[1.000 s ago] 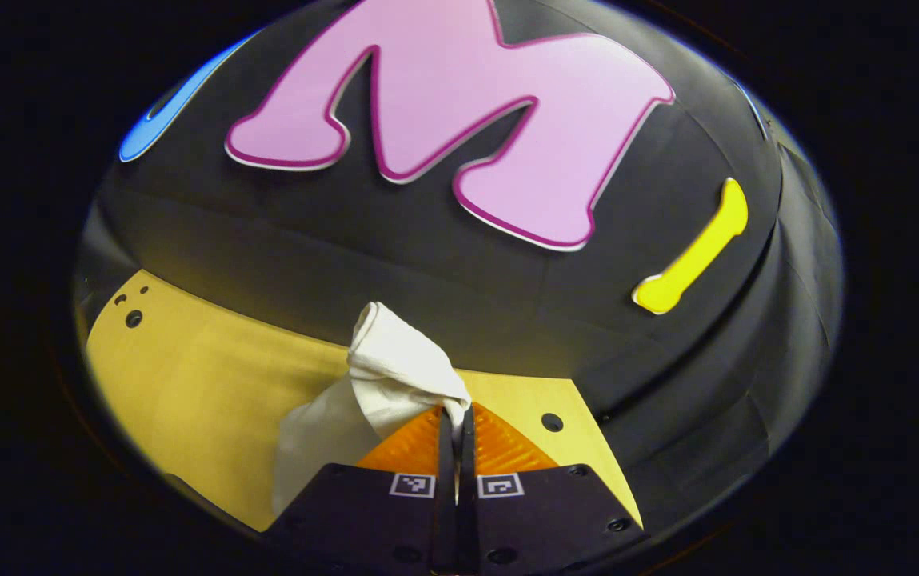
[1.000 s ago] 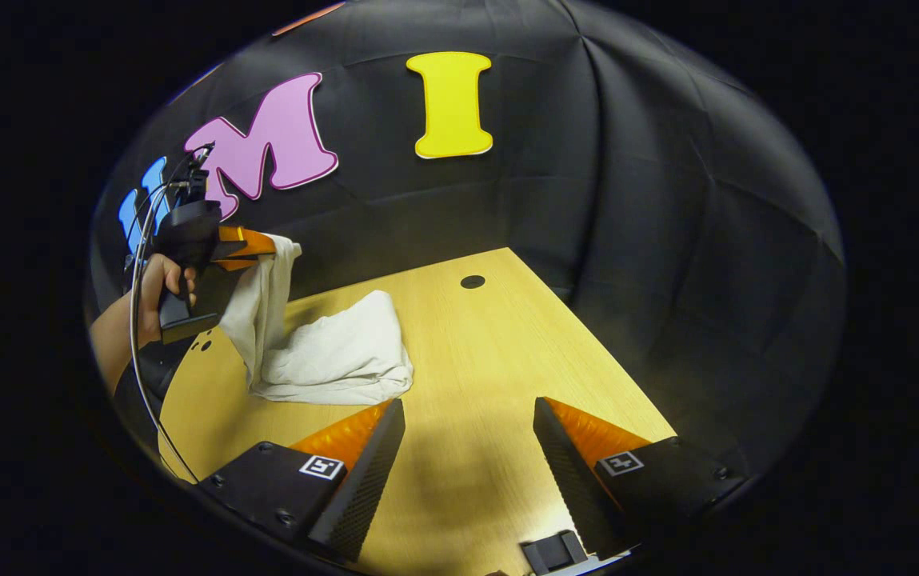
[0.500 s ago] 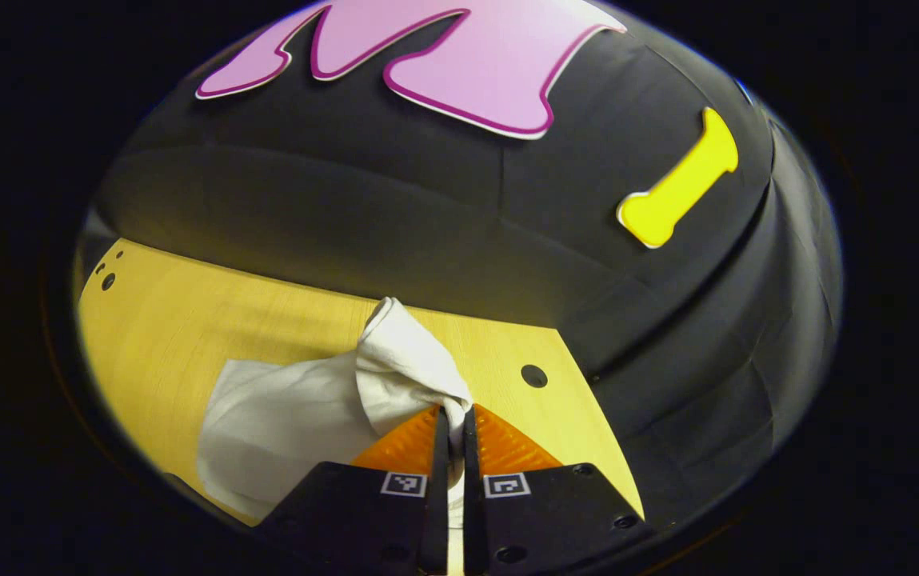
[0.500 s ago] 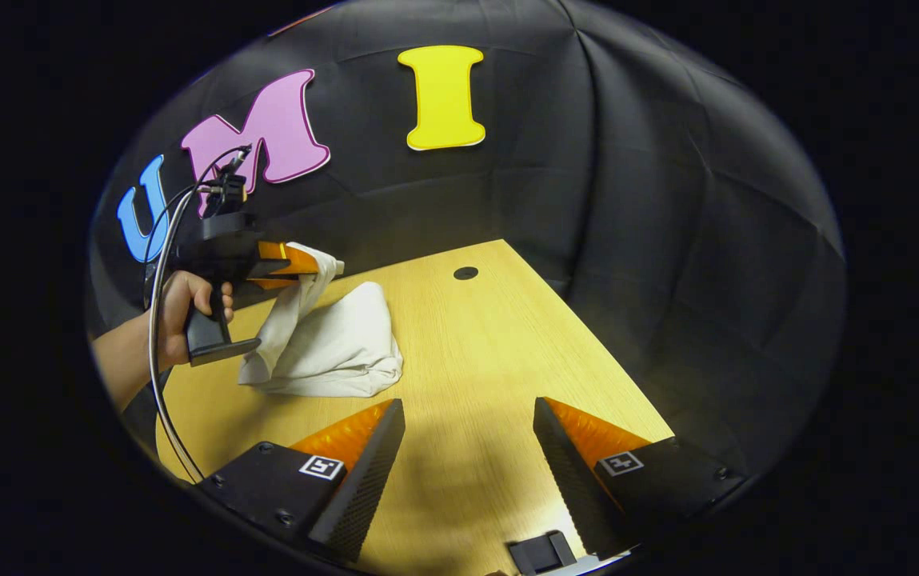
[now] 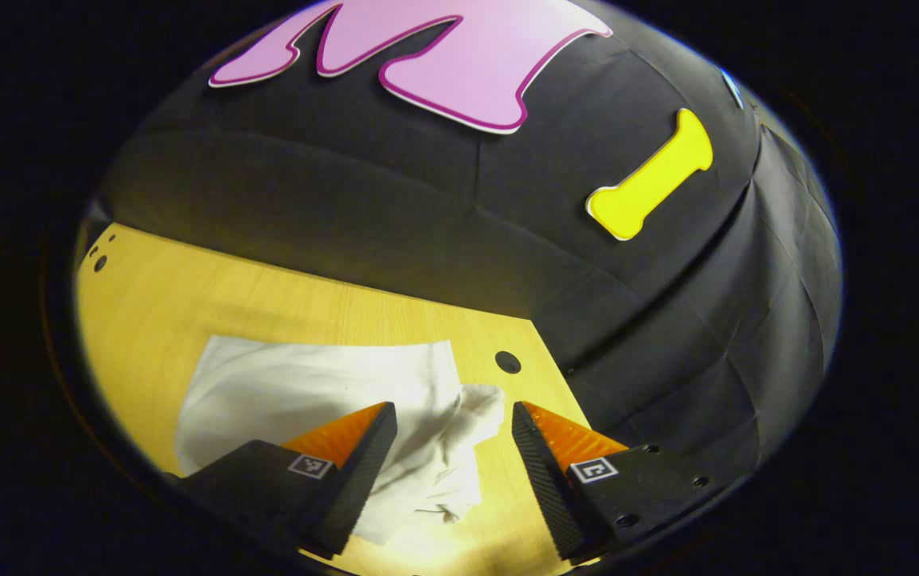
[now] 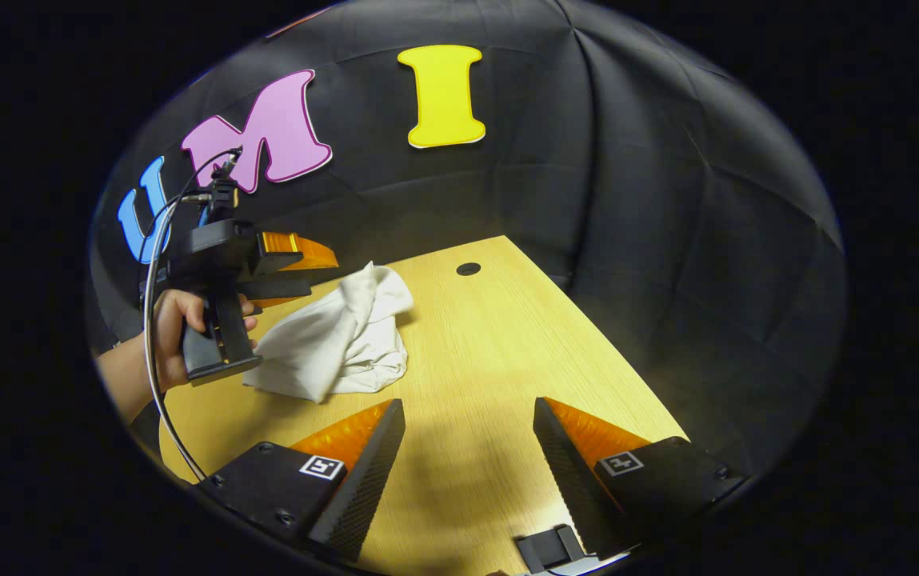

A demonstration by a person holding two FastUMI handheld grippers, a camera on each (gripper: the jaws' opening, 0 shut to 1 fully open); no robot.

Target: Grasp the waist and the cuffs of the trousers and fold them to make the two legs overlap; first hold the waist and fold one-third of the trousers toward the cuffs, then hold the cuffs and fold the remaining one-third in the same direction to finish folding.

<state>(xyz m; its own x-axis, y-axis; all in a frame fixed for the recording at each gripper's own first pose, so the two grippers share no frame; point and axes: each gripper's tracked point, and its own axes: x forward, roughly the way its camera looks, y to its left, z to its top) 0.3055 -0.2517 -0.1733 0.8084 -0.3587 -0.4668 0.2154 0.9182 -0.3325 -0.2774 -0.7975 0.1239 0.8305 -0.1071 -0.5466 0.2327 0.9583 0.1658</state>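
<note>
The white trousers [image 5: 323, 392] lie folded in a loose bundle on the wooden table [image 5: 147, 304], with a crumpled end toward the table's right side. My left gripper [image 5: 451, 416] hangs open just above them, nothing between its fingers. In the right gripper view the same trousers [image 6: 339, 340] rest at the table's left, and the left gripper [image 6: 303, 276] is held by a hand [image 6: 167, 336] above their left part. My right gripper [image 6: 467, 416] stands open over bare wood, well in front of the trousers.
A round hole [image 6: 469, 269] sits in the table [image 6: 507, 344] near its far edge, close to the black cloth wall. A cable [image 6: 151, 320] loops down from the left gripper. Small holes [image 5: 99, 260] mark the table's far left corner.
My left gripper came down with the held end of the trousers, then opened and let it drop onto the bundle. The right gripper stayed put and open.
</note>
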